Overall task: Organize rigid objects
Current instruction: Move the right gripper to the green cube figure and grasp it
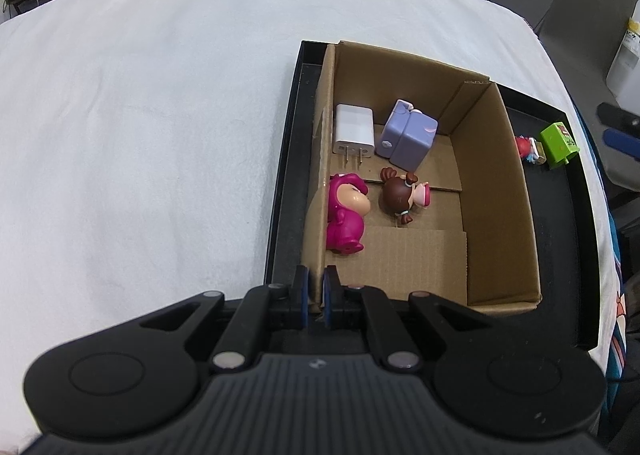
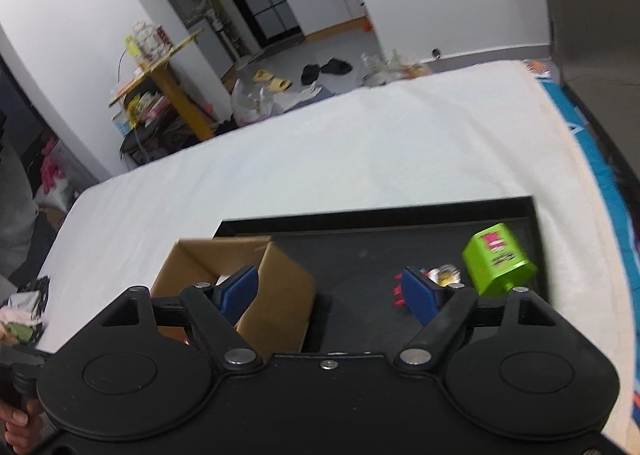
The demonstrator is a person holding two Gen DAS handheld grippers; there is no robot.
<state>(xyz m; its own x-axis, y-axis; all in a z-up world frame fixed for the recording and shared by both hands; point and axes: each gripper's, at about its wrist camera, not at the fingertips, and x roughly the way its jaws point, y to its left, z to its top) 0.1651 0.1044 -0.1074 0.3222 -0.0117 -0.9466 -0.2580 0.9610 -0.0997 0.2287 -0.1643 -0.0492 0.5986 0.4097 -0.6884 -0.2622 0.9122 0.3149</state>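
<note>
An open cardboard box (image 1: pixel 500 183) stands in a black tray (image 1: pixel 286 175). Inside lie a white charger (image 1: pixel 354 131), a purple block toy (image 1: pixel 408 135), a pink figure (image 1: pixel 344 215) and a brown-haired doll (image 1: pixel 402 195). My left gripper (image 1: pixel 315 287) is shut on the box's near left wall. A green box (image 1: pixel 558 145) and a small red toy (image 1: pixel 526 149) lie on the tray right of the carton. My right gripper (image 2: pixel 332 291) is open and empty above the tray, with the green box (image 2: pixel 496 265) and red toy (image 2: pixel 436 279) just beyond its right finger and the carton (image 2: pixel 276 295) at its left finger.
The tray sits on a white cloth-covered table (image 1: pixel 140 115). The table's right edge (image 1: pixel 600 215) lies close beyond the tray. My right gripper's blue-padded tip (image 1: pixel 620 135) shows at the far right of the left wrist view. Room clutter lies past the far edge (image 2: pixel 260 95).
</note>
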